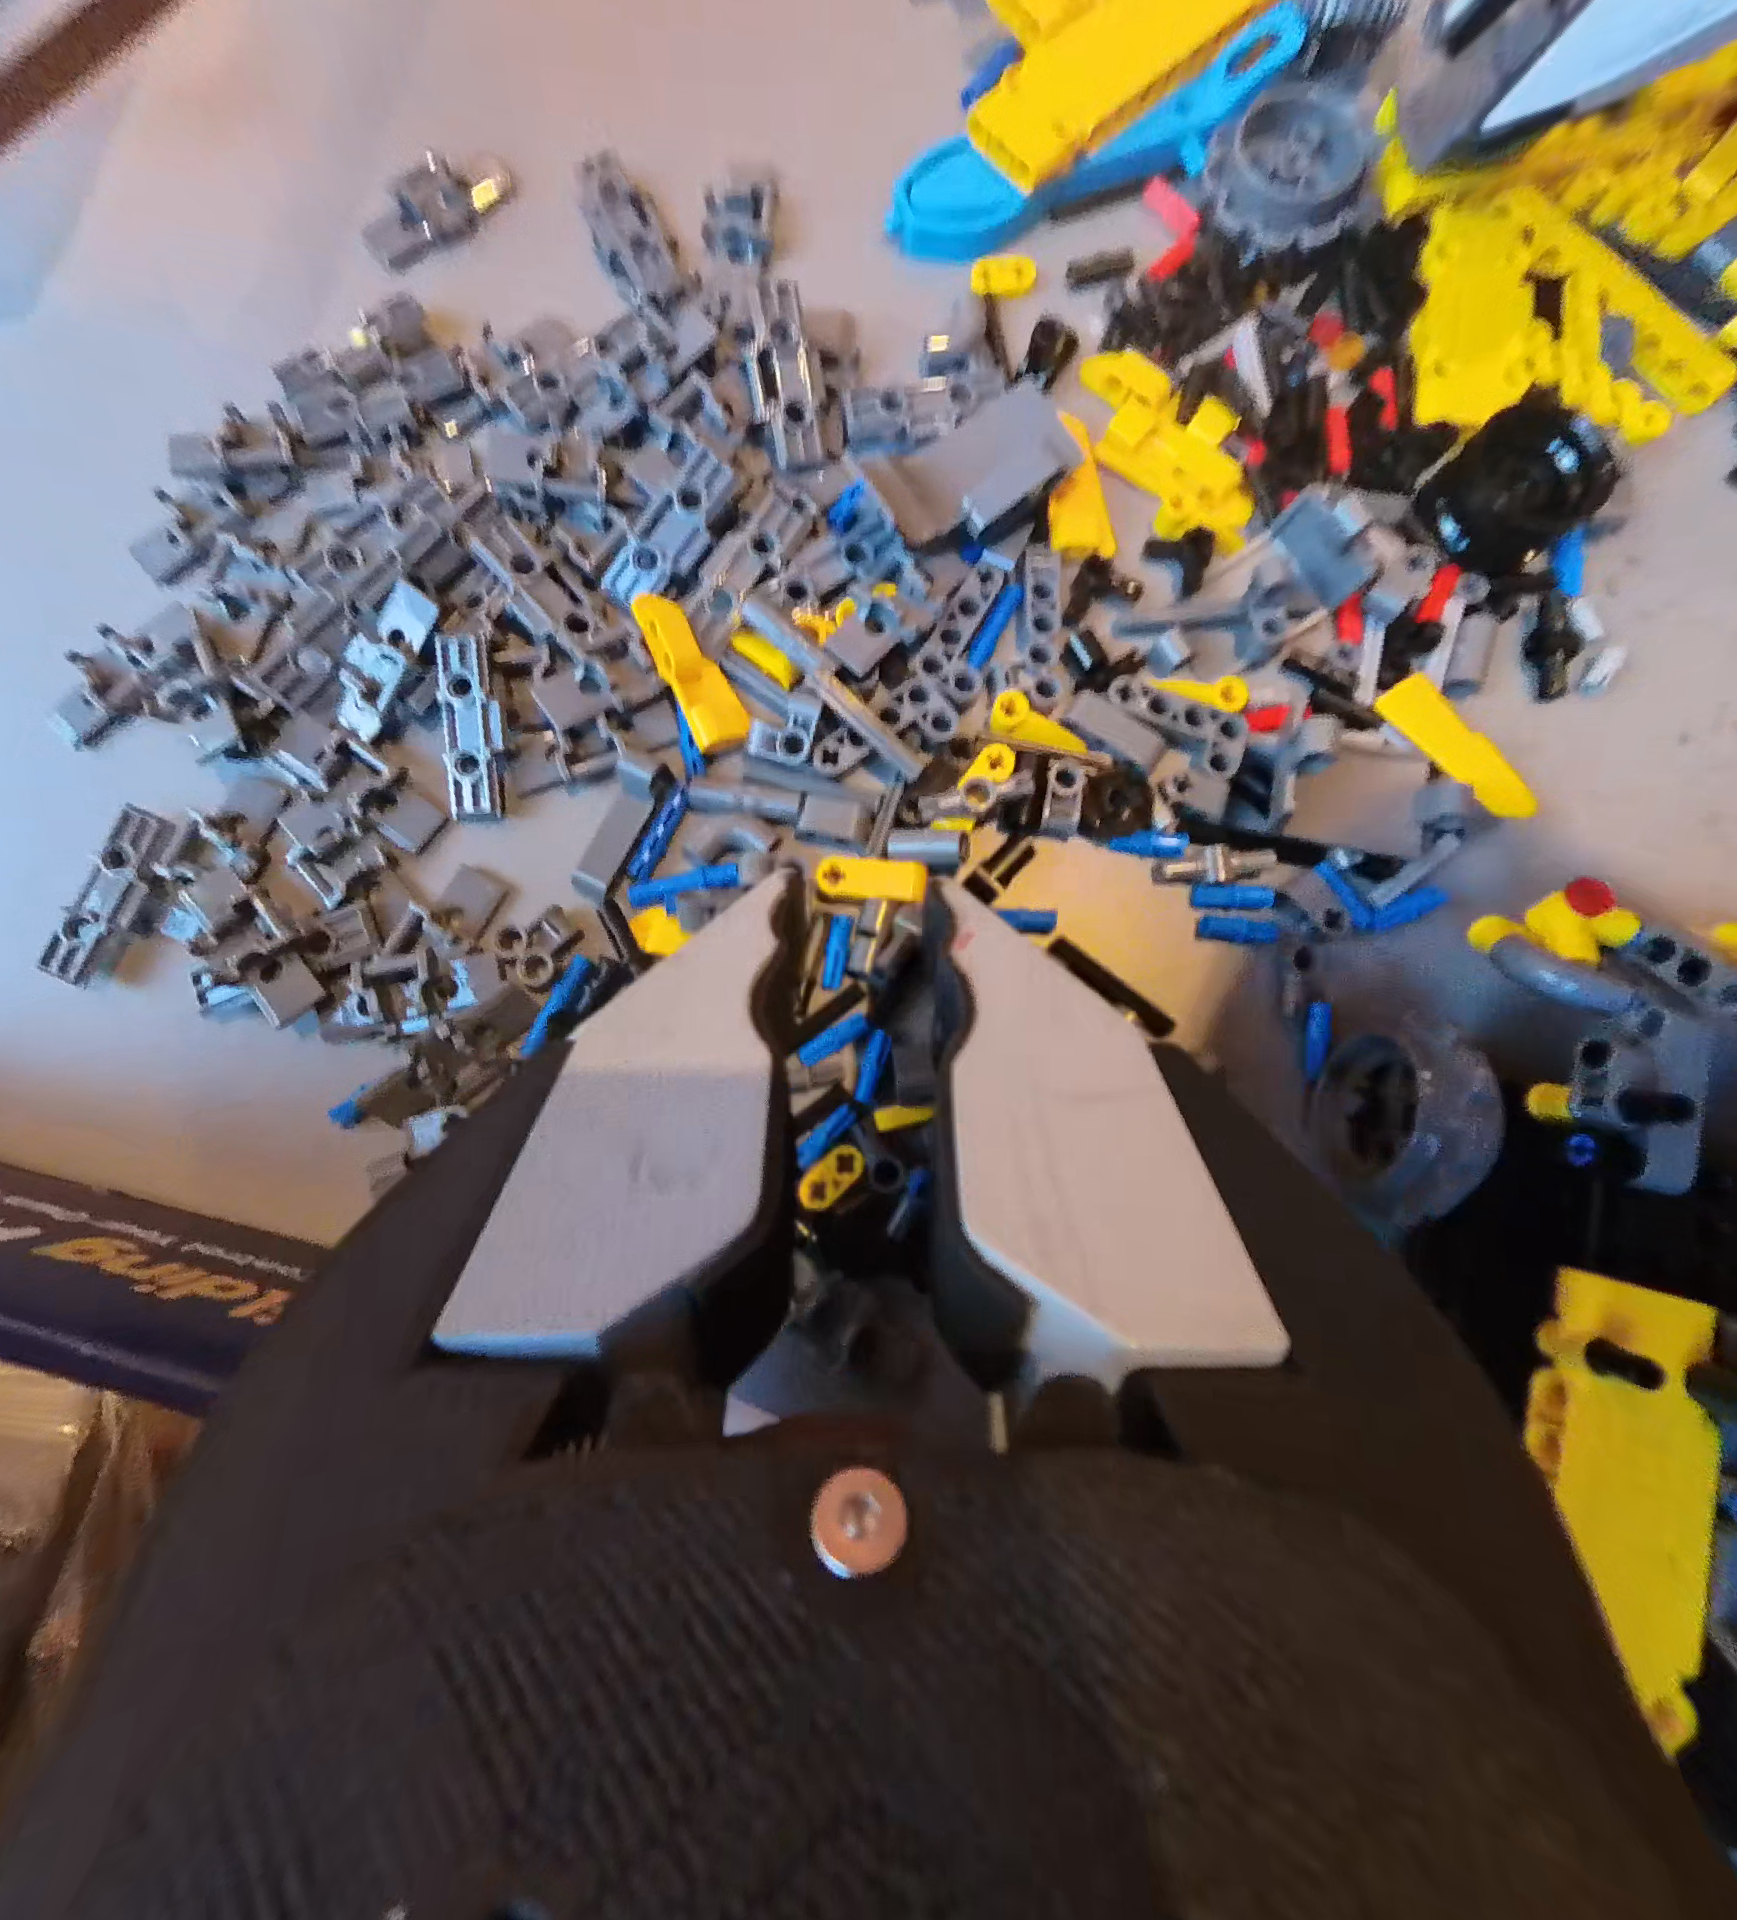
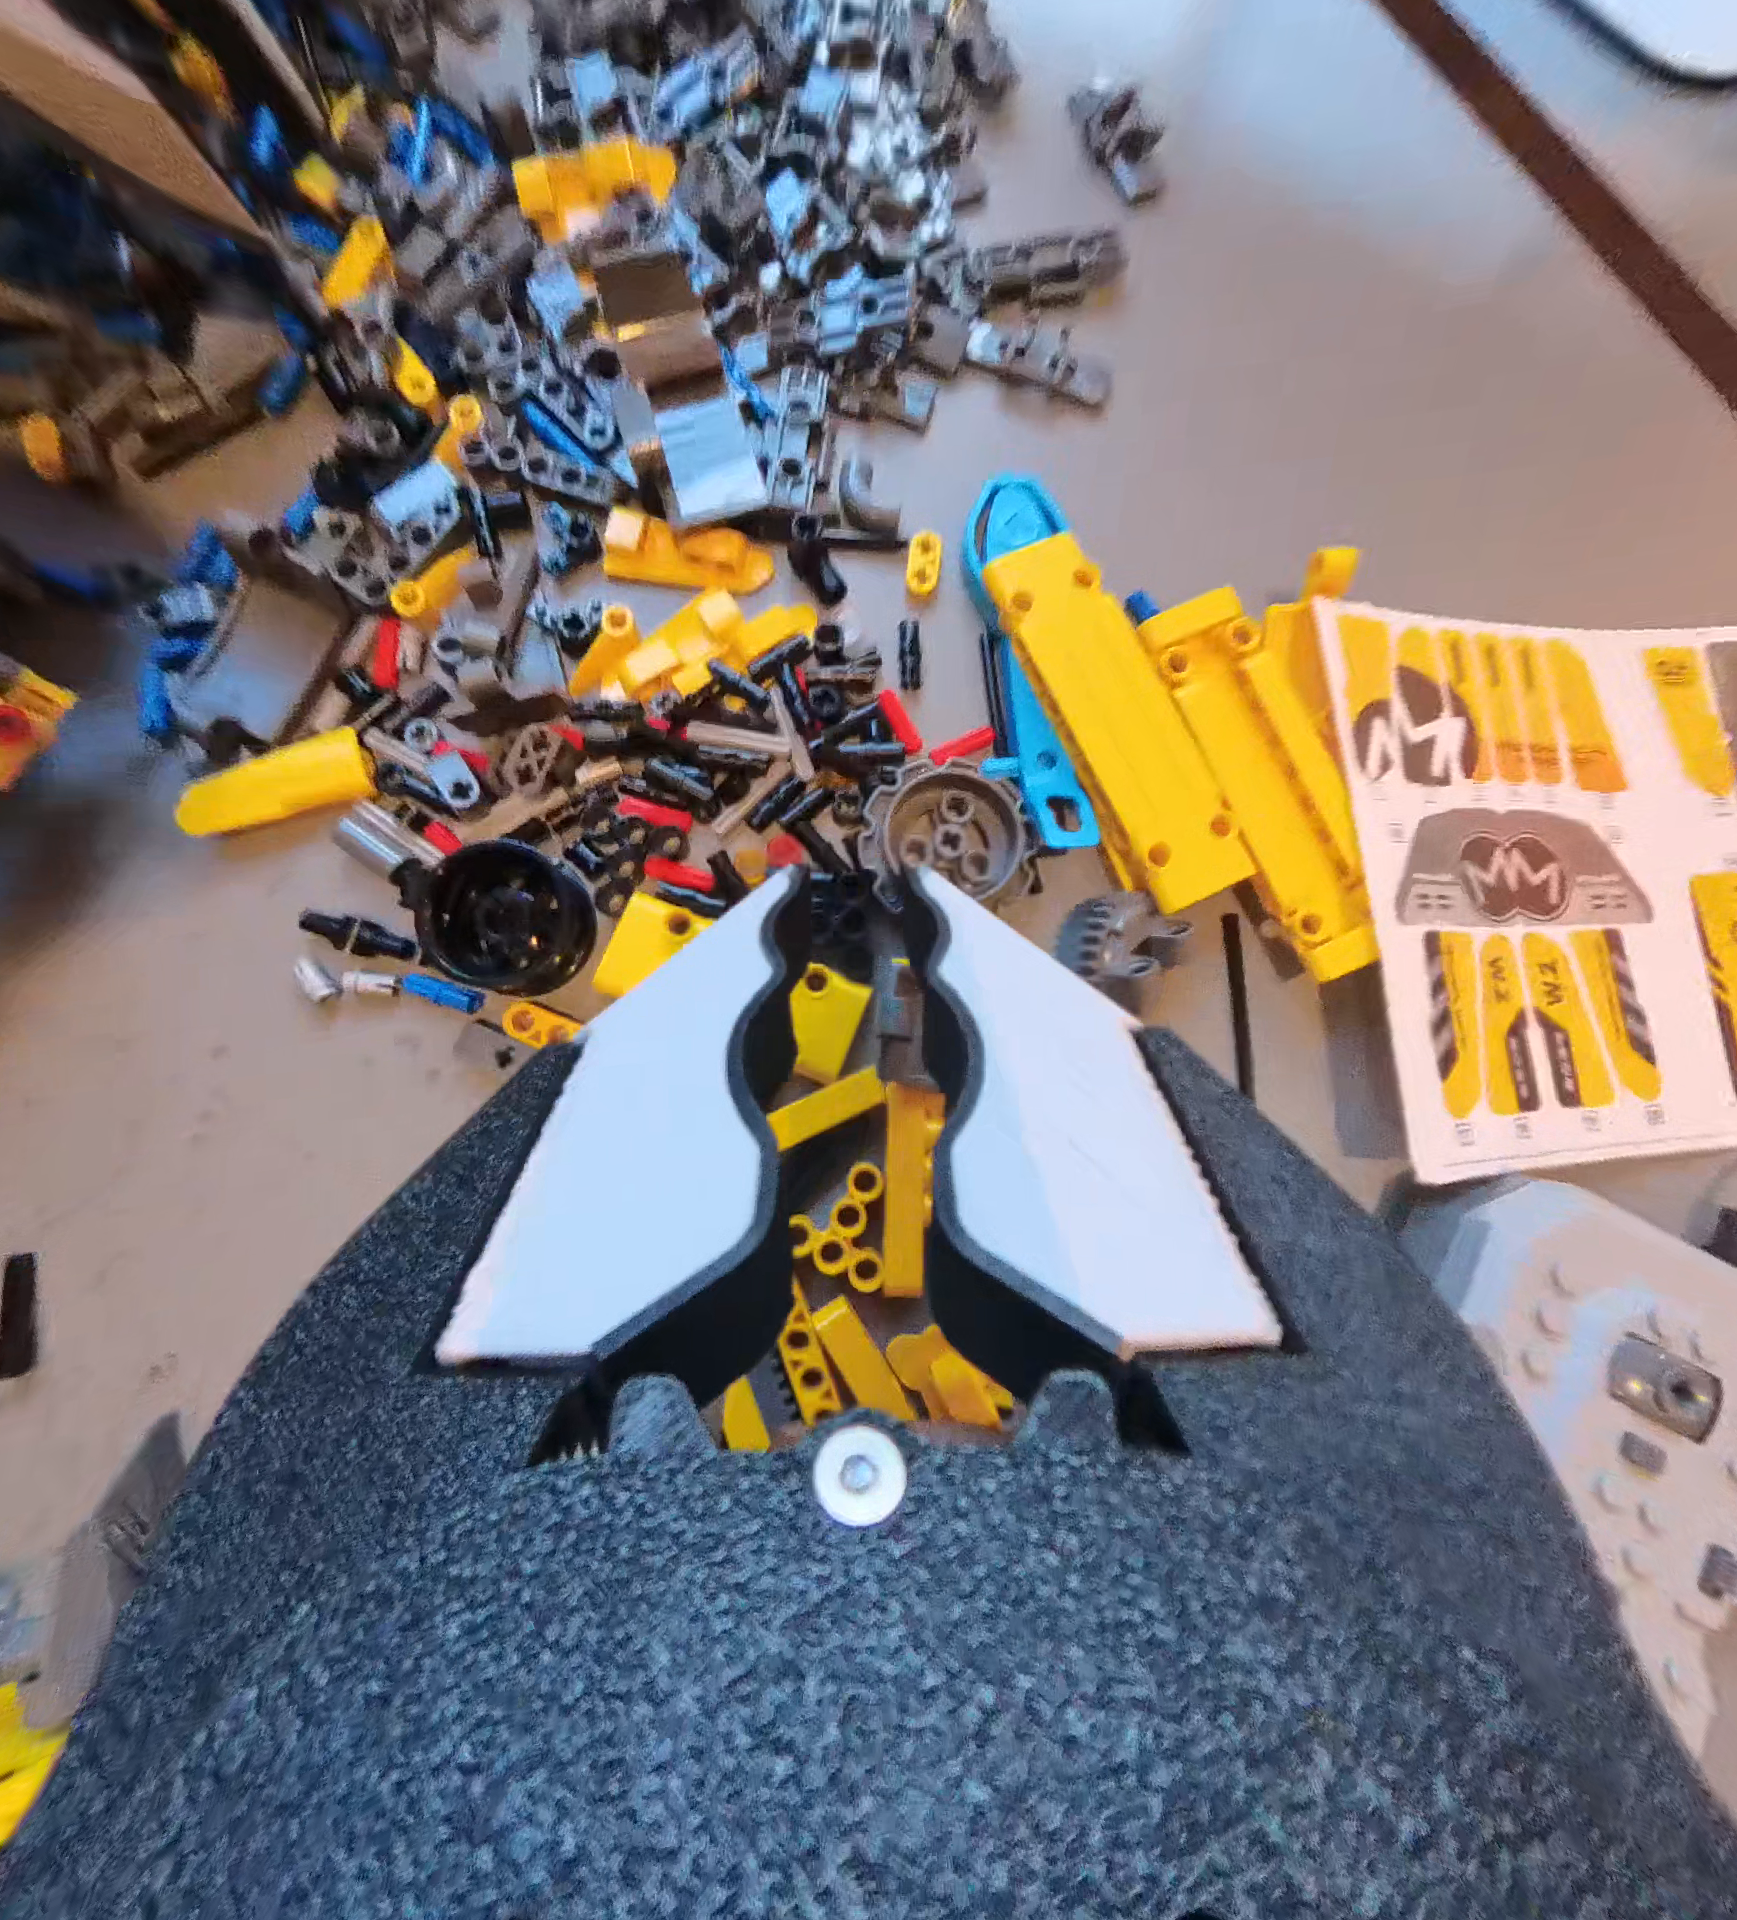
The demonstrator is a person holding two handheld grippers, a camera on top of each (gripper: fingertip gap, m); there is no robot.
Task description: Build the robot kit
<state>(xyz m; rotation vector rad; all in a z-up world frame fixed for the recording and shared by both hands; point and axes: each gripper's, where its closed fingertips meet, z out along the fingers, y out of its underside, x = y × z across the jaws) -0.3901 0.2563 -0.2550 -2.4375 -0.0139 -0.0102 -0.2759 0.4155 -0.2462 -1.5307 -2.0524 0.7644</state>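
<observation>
Left gripper (image 1: pixel 862 883), its grey fingers slightly parted and gripping nothing, hovers at a small yellow plastic connector (image 1: pixel 871 879) on the near edge of the grey brick pile (image 1: pixel 490 623). Right gripper (image 2: pixel 851 873) (also narrowly parted, empty) hovers by a grey toothed plastic wheel (image 2: pixel 950 831), left of the yellow sticker sheet (image 2: pixel 1591 873).

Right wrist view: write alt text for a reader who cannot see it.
The right gripper hangs slightly open and empty over a beige table strewn with loose building-toy parts. Its tips point at a grey gear wheel; a sticker sheet lies to the right.
</observation>
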